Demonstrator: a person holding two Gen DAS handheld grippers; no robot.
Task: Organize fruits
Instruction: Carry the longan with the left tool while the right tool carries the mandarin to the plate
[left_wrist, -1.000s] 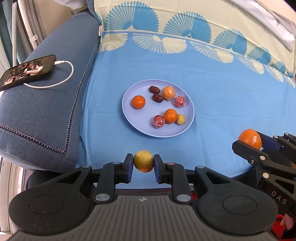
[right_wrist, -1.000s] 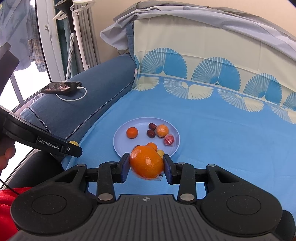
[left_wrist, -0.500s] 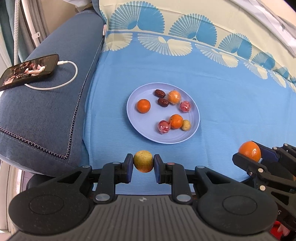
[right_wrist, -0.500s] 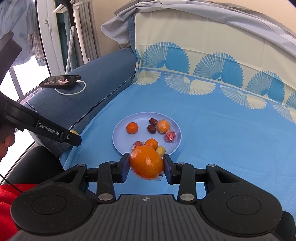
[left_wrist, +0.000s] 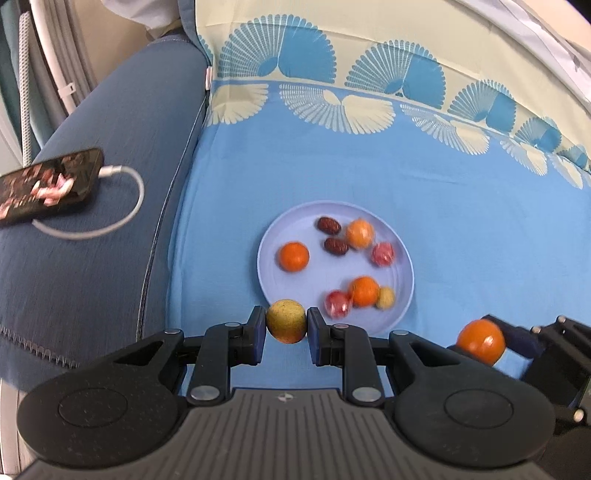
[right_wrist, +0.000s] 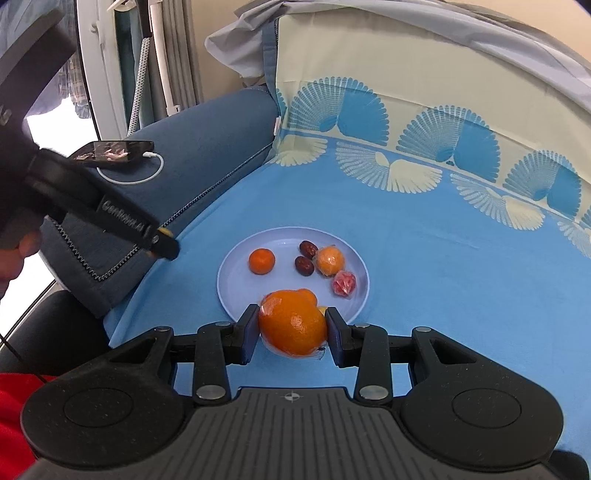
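Left gripper (left_wrist: 286, 328): clamped on a small round yellow-green fruit (left_wrist: 286, 320), lower centre.
Right gripper (right_wrist: 291, 330): gripping a large plastic-wrapped orange (right_wrist: 292, 323).
Risk: on release either may roll off the crowded lilac plate (left_wrist: 271, 240).

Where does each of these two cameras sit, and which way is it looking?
Left wrist view: sits behind the left tongs, looking down along them at the round pale blue plate; the tongs grip a small yellow-green fruit.
Right wrist view: sits behind the right tongs, which clamp a large orange; a hand shows at the left edge.
Both share the plate, the blue bedsheet and the black phone.
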